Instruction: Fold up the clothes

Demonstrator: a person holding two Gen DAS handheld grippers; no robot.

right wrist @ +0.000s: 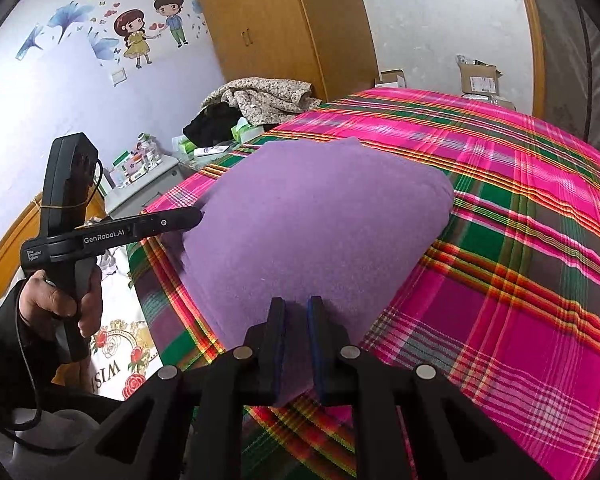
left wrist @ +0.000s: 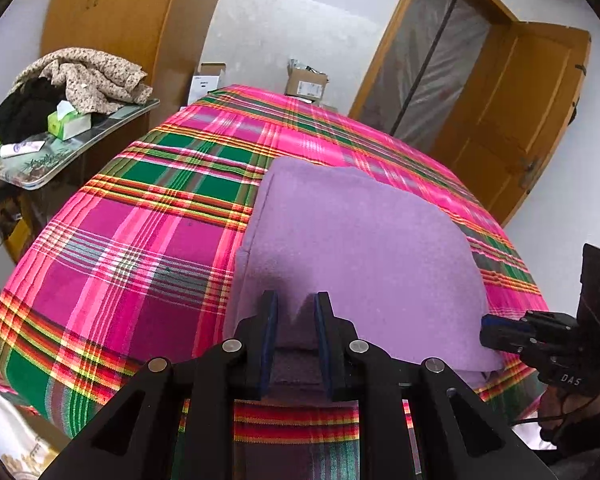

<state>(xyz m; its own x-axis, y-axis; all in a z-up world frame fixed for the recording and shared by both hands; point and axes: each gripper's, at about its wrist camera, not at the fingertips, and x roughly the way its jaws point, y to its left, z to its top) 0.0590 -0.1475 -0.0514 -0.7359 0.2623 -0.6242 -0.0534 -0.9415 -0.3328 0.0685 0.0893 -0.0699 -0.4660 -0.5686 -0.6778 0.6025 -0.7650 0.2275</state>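
Note:
A purple fleece garment [left wrist: 352, 240] lies folded into a thick pad on the pink, green and red plaid bedspread [left wrist: 140, 240]. My left gripper [left wrist: 296, 300] is shut on the garment's near edge, with purple cloth pinched between its blue pads. In the right wrist view the same garment [right wrist: 312, 220] fills the middle, and my right gripper [right wrist: 296, 304] is shut on its near corner. The left gripper [right wrist: 198, 214] shows there biting the garment's left edge, held by a hand [right wrist: 60, 300]. The right gripper [left wrist: 490, 326] appears at the garment's right corner in the left view.
A side table [left wrist: 40, 168] left of the bed carries a heap of clothes [left wrist: 72, 84], tissue packs and a tube. Cardboard boxes [left wrist: 306, 84] stand beyond the bed's far end. A wooden wardrobe and an open door [left wrist: 512, 120] line the walls. A floral sheet [right wrist: 120, 344] lies beside the bed.

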